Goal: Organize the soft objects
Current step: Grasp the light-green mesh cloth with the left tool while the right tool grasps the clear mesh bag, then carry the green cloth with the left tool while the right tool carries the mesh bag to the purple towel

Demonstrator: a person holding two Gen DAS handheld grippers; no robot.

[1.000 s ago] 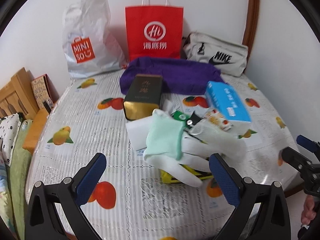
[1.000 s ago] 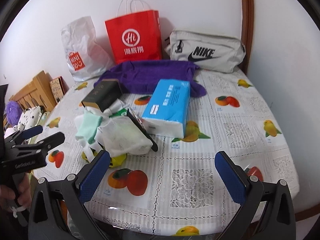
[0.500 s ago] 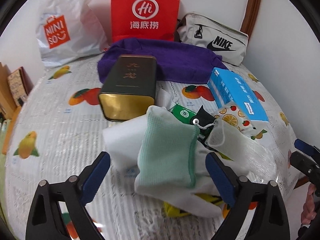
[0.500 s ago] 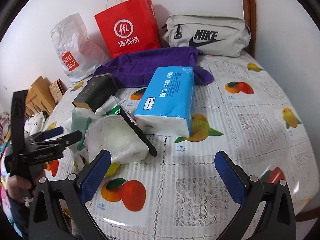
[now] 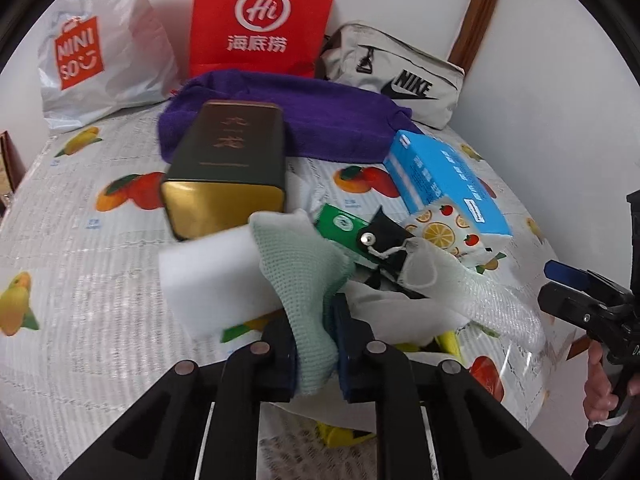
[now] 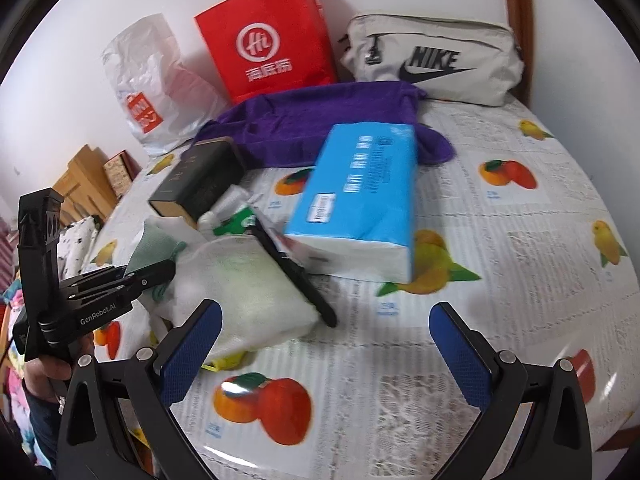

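White walls back a fruit-print surface (image 6: 500,240) where bags lean upright out of the way: a red paper bag (image 5: 264,20), a Miniso bag (image 5: 92,56) and a Nike pouch (image 5: 400,76), with a purple towel (image 5: 320,120) spread before them. Nearer lies a jumble around a dark tin (image 5: 228,160) and blue tissue pack (image 6: 360,192). The left gripper (image 5: 316,356) has its fingers pressed onto the mint-green mesh cloth (image 5: 304,272) at its lower end, probably to lift it free of the white sponge (image 5: 208,276). The right gripper (image 6: 324,352) hovers with fingers spread, ready beside the white mesh pouch (image 6: 248,292).
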